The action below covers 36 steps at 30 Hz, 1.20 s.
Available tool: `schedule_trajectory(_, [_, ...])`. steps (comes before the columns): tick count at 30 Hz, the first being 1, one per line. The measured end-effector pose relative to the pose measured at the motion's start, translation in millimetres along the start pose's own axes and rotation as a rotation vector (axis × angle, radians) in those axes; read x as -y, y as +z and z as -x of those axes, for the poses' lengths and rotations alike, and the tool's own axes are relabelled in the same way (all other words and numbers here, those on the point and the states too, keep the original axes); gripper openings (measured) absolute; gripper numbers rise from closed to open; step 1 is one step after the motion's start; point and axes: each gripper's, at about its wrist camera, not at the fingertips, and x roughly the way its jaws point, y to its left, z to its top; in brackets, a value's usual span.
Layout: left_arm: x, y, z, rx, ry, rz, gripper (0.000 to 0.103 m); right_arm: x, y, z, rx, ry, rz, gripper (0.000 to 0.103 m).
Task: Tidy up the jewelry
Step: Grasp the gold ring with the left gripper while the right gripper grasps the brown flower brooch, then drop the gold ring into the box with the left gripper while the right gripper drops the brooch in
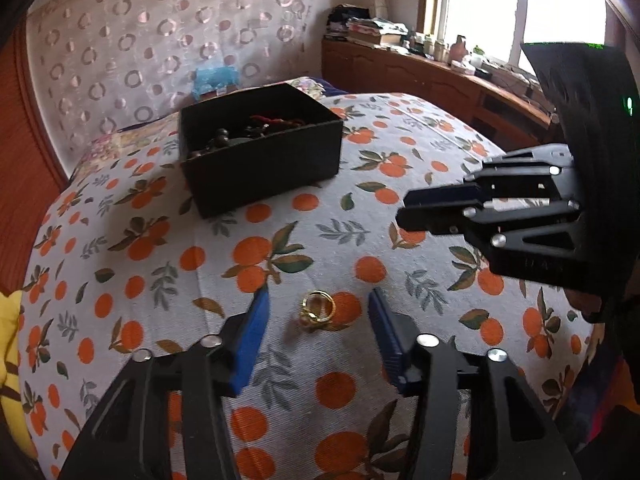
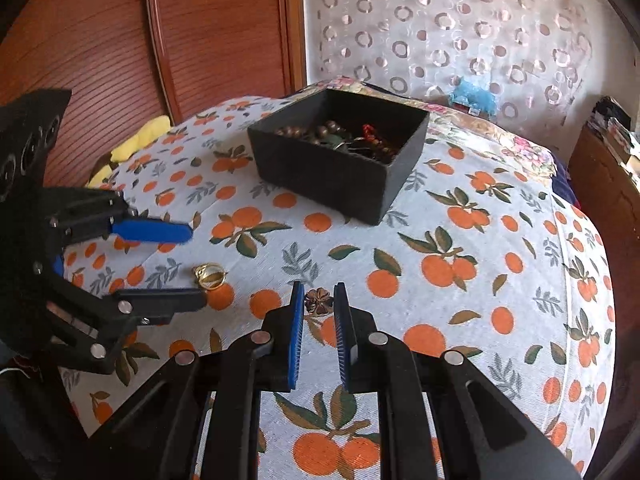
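A: Now, on a bed spread with a white cloth printed with oranges and green leaves (image 1: 304,236), the left gripper (image 1: 318,302) sits low over the fabric with its blue-padded fingers (image 1: 256,320) spread wide. A cluster of gold-coloured metal rings (image 1: 318,307) lies on the cloth between them, touching neither pad.

B: And the right gripper (image 2: 318,298)?

A: Seen from its own camera, its two fingers stand a narrow gap apart, and a small bronze-brown flower-shaped ornament (image 2: 319,301) lies on the cloth in that gap at the tips. Whether the pads touch it, I cannot tell. In the left view the same gripper comes in from the right, higher than the cloth, fingers near together.

B: Where is the container?

A: A black rectangular open-topped box (image 2: 332,172) stands farther back on the cloth, well apart from both grippers. Inside it are brown wooden bead strings (image 2: 320,130) and a red cord piece (image 2: 370,131), tangled together.

B: Anything else?

A: A yellow soft item (image 2: 138,140) lies at the far left edge of the bed, before a reddish wooden ribbed panel (image 2: 100,40).
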Motion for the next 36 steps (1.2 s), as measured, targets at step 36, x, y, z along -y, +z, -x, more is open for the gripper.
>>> schedule_trajectory(36, [-39.1, 55.6, 10.3, 0.095, 0.092, 0.039, 0.018, 39.7, 101.6, -10.4, 0.109, -0.017, -0.072, 0.017])
